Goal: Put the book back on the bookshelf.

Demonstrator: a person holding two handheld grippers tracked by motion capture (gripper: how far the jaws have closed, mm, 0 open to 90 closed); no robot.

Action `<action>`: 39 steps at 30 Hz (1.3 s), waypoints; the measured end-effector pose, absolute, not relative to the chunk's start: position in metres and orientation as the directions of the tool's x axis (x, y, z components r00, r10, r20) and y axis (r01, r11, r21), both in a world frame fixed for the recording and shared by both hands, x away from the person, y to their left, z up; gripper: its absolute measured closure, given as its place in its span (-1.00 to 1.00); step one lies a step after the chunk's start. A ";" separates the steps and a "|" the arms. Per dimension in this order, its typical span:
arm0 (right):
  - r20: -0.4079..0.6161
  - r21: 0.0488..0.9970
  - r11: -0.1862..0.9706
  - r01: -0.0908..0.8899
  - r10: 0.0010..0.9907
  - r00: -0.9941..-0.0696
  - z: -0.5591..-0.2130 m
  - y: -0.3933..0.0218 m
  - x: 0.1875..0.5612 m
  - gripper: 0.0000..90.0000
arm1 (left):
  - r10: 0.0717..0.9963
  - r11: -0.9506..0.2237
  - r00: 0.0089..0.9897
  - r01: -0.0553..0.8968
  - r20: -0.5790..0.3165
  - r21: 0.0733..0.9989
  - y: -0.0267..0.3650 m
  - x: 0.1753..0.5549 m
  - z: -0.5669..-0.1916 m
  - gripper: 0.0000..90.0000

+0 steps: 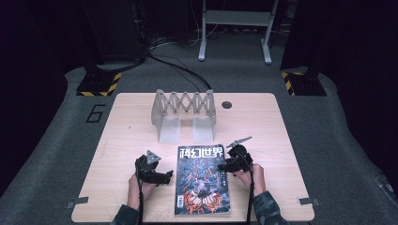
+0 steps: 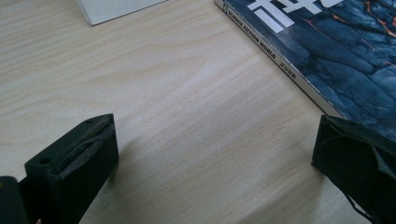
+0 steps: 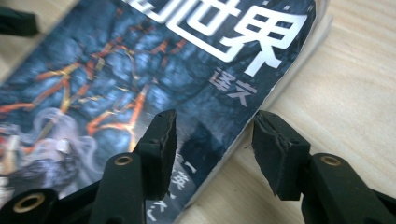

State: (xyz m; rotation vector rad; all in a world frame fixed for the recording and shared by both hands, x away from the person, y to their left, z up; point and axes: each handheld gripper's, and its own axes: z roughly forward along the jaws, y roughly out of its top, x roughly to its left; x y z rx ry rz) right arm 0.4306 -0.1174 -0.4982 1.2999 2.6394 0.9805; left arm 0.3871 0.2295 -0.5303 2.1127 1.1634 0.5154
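Observation:
A dark magazine [image 1: 202, 180] with white Chinese title characters and orange lava-like art lies flat near the front edge of the wooden table [image 1: 126, 126]. My left gripper [image 1: 165, 177] rests just left of it, open, with bare wood between its jaws [image 2: 215, 154]; the magazine's spine [image 2: 280, 65] runs past its right jaw. My right gripper [image 1: 224, 165] sits at the magazine's right edge. Its jaws [image 3: 215, 140] straddle that edge, one over the cover [image 3: 140, 60], the other over the table, with a gap still showing between them.
A grey accordion-style rack [image 1: 184, 112] with two flat metal feet stands behind the magazine at mid-table; a corner of one foot [image 2: 116, 7] lies ahead of my left gripper. A round hole [image 1: 227, 104] sits at the back right. Forearms enter from the front edge.

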 end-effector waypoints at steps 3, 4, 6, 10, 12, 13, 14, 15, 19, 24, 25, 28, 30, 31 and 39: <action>0.268 0.566 0.423 0.707 0.717 -0.643 -0.495 -0.119 0.429 0.12 | 0.850 -0.384 0.526 0.589 0.024 0.711 0.230 0.387 -0.530 -0.99; 0.272 0.568 0.425 0.705 0.712 -0.647 -0.495 -0.120 0.430 0.12 | 0.850 -0.384 0.526 0.589 0.024 0.711 0.230 0.387 -0.530 -0.99; 0.288 0.563 0.410 0.718 0.717 -0.635 -0.496 -0.121 0.431 0.12 | 0.850 -0.385 0.527 0.589 0.024 0.711 0.230 0.387 -0.530 -0.99; 0.323 0.586 0.384 0.713 0.697 -0.641 -0.497 -0.125 0.431 0.12 | 0.850 -0.384 0.527 0.589 0.023 0.711 0.230 0.387 -0.530 -0.99; 0.339 0.590 0.372 0.716 0.691 -0.639 -0.496 -0.126 0.430 0.12 | 0.850 -0.385 0.527 0.589 0.024 0.711 0.230 0.387 -0.530 -0.99; 0.343 0.593 0.371 0.715 0.687 -0.641 -0.496 -0.126 0.430 0.11 | 0.850 -0.385 0.527 0.589 0.024 0.711 0.230 0.387 -0.530 -0.99; 0.346 0.597 0.364 0.714 0.686 -0.639 -0.496 -0.126 0.431 0.11 | 0.850 -0.385 0.527 0.589 0.024 0.711 0.230 0.387 -0.530 -0.99; 0.345 0.605 0.366 0.707 0.680 -0.647 -0.496 -0.126 0.432 0.11 | 0.850 -0.384 0.527 0.589 0.023 0.711 0.230 0.387 -0.530 -0.99; 0.350 0.613 0.348 0.710 0.686 -0.638 -0.496 -0.125 0.437 0.09 | 0.845 -0.394 0.533 0.585 0.030 0.709 0.230 0.387 -0.530 -0.99; 0.350 0.628 0.338 0.702 0.682 -0.642 -0.497 -0.125 0.444 0.07 | 0.844 -0.395 0.535 0.585 0.029 0.709 0.230 0.387 -0.530 -0.99; 0.370 0.630 0.324 0.706 0.674 -0.639 -0.497 -0.124 0.447 0.07 | 0.844 -0.395 0.535 0.585 0.029 0.709 0.230 0.387 -0.530 -0.99; 0.371 0.632 0.321 0.705 0.673 -0.639 -0.496 -0.124 0.450 0.07 | 0.847 -0.388 0.531 0.588 0.023 0.710 0.229 0.387 -0.530 -0.99; 0.386 0.643 0.304 0.702 0.663 -0.641 -0.496 -0.121 0.455 0.05 | 0.847 -0.386 0.531 0.588 0.021 0.710 0.229 0.387 -0.530 -0.99; 0.382 0.647 0.306 0.699 0.664 -0.643 -0.496 -0.119 0.456 0.04 | 0.848 -0.383 0.529 0.589 0.018 0.711 0.229 0.387 -0.530 -0.99; 0.381 0.638 0.343 0.689 0.637 -0.670 -0.498 -0.105 0.463 -0.18 | 0.842 -0.395 0.539 0.581 0.028 0.711 0.229 0.387 -0.530 -0.99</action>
